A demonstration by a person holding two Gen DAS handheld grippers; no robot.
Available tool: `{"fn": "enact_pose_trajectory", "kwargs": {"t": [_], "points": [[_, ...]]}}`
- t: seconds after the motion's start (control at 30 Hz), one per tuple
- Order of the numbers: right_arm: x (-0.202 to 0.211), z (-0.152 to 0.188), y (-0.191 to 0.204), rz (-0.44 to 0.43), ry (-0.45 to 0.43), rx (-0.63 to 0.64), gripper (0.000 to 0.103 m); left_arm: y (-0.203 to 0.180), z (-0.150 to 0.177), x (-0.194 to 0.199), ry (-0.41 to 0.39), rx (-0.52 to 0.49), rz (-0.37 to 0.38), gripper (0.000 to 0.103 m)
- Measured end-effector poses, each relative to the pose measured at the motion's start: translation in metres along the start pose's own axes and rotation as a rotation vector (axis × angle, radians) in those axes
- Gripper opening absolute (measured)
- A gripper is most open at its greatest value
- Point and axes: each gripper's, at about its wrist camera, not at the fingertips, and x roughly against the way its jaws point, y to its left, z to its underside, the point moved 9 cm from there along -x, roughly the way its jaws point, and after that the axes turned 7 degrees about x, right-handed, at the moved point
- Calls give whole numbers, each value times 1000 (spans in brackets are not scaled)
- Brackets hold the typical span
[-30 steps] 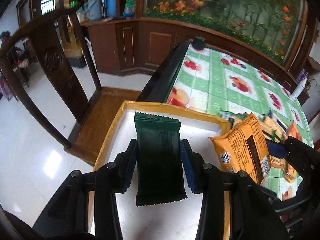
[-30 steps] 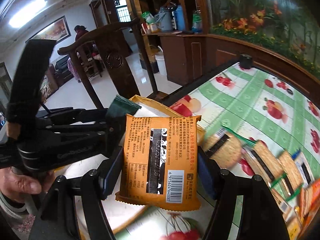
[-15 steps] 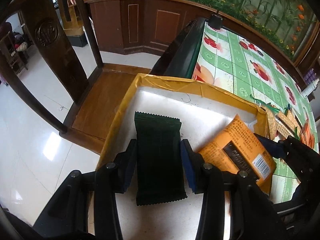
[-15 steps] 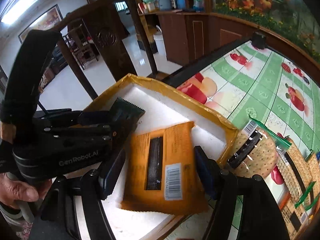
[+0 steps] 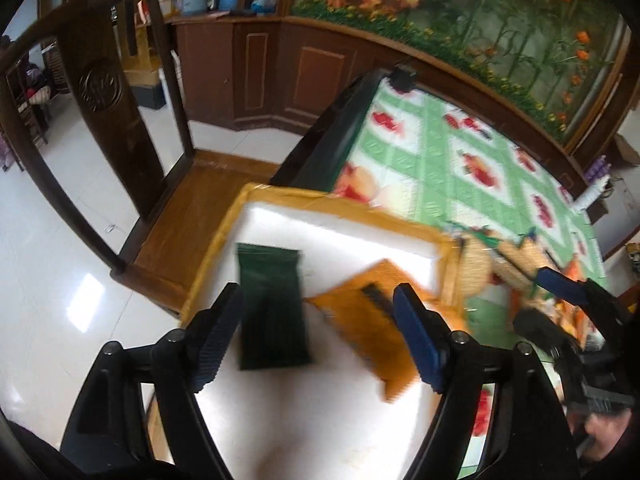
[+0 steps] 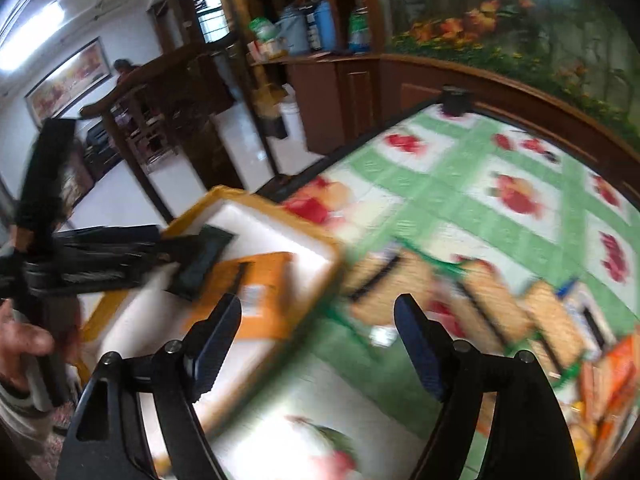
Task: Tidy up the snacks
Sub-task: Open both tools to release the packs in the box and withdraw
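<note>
A white foam box with a tan taped rim (image 5: 340, 208) (image 6: 280, 208) sits at the table's corner. A dark green snack packet (image 5: 272, 304) (image 6: 204, 260) and an orange snack packet (image 5: 372, 320) (image 6: 256, 284) lie flat inside it, side by side. My left gripper (image 5: 318, 334) is open above the box, over both packets, holding nothing. My right gripper (image 6: 318, 334) is open and empty, above the table just right of the box. Several wrapped biscuit packs (image 6: 480, 300) (image 5: 512, 256) lie on the tablecloth.
The table has a green and white fruit-print cloth (image 6: 500, 200). A dark wooden chair (image 5: 104, 120) stands left of the table over a white tiled floor. A wooden cabinet and a flower mural run along the back wall.
Both grippers have opened and let go: the green packet and the orange packet now lie in the box. The right gripper has pulled back to the right, over the table.
</note>
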Motion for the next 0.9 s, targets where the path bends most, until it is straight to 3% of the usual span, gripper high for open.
{"fn": "enact_pose_trajectory", "kwargs": {"t": [0.17, 0.27, 0.47, 0.73, 0.77, 0.83, 0.9], "points": [[12, 18, -53, 29, 6, -74, 79, -44, 9, 10, -3, -67, 52, 82], [11, 27, -73, 62, 33, -75, 79, -68, 16, 1, 35, -108, 69, 82], [-4, 25, -89, 54, 67, -61, 80, -103, 17, -18, 88, -143, 89, 82], [-52, 21, -92, 60, 179, 87, 79, -129, 2, -43, 152, -149, 130, 82], [-58, 22, -93, 56, 200, 88, 75, -130, -1, -46, 152, -153, 126, 82], [-68, 27, -98, 69, 242, 87, 49, -134, -3, -52, 158, -162, 122, 82], [-66, 33, -99, 58, 239, 93, 47, -139, -2, -58, 178, -174, 135, 82]]}}
